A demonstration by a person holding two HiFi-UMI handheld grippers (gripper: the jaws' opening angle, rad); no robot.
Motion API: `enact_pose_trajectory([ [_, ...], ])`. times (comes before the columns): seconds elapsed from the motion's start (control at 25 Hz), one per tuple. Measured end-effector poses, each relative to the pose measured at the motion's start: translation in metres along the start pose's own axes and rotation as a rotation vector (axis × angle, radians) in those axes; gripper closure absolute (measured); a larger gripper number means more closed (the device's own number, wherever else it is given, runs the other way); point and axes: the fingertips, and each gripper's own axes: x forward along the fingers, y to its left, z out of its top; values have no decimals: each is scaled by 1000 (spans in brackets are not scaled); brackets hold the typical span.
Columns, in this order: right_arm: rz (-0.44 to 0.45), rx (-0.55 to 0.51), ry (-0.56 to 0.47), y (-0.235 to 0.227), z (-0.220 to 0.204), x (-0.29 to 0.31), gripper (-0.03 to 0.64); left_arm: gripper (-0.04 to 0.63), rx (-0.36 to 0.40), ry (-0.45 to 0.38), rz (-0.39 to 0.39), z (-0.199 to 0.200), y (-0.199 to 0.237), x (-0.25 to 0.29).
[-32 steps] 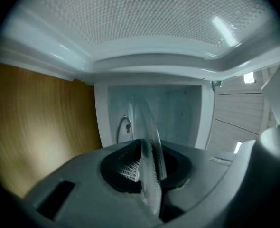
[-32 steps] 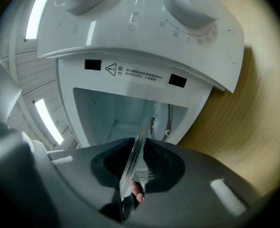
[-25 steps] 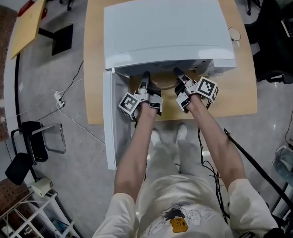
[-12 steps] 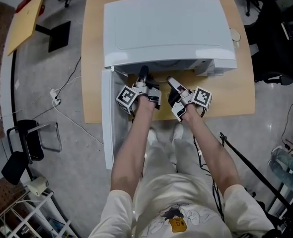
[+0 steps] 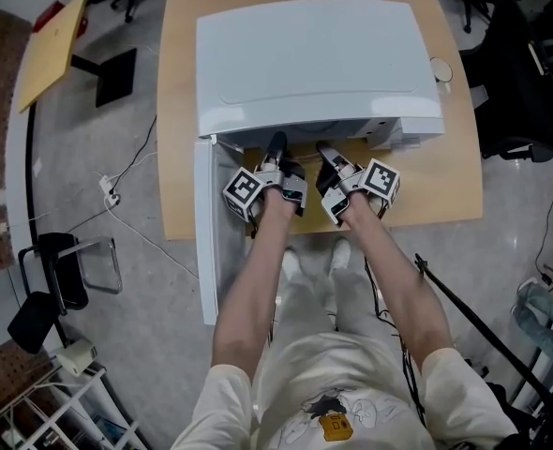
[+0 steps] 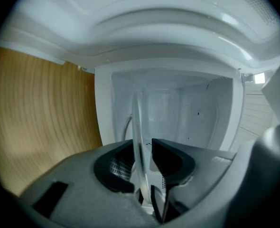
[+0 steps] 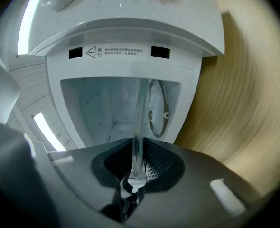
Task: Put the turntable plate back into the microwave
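The open microwave [image 5: 305, 54] stands on the table [image 5: 178, 111], and I'm at the insertion step. The turntable plate [image 7: 139, 120] lies flat at the cavity mouth. My right gripper [image 7: 139, 148] is closing, pinching its rim. My left gripper [image 6: 142, 148] is opening, with the rim loose between its jaws. Next, I judge, slide the plate in level and centre it over the roller ring [image 7: 156, 109].
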Motion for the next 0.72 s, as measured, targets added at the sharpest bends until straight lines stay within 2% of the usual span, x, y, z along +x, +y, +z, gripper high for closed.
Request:
enact_pose_trajectory([
  [0.12, -6, -41, 13, 7, 7, 8, 552, 486, -27, -3, -17, -8, -2, -11],
  [0.2, -15, -36, 8, 7, 12, 12, 552, 505, -38, -6, -26, -14, -3, -17],
  [0.36, -21, -14, -24, 2, 20, 20, 557, 554, -49, -1, 4, -16, 1, -16],
  [0.52, -40, -10, -41, -1, 23, 31, 559, 563, -65, 2, 20, -6, 1, -6],
  [0.72, -59, 4, -55, -3, 32, 37, 558, 565, -35, 15, 33, -3, -3, 5],
])
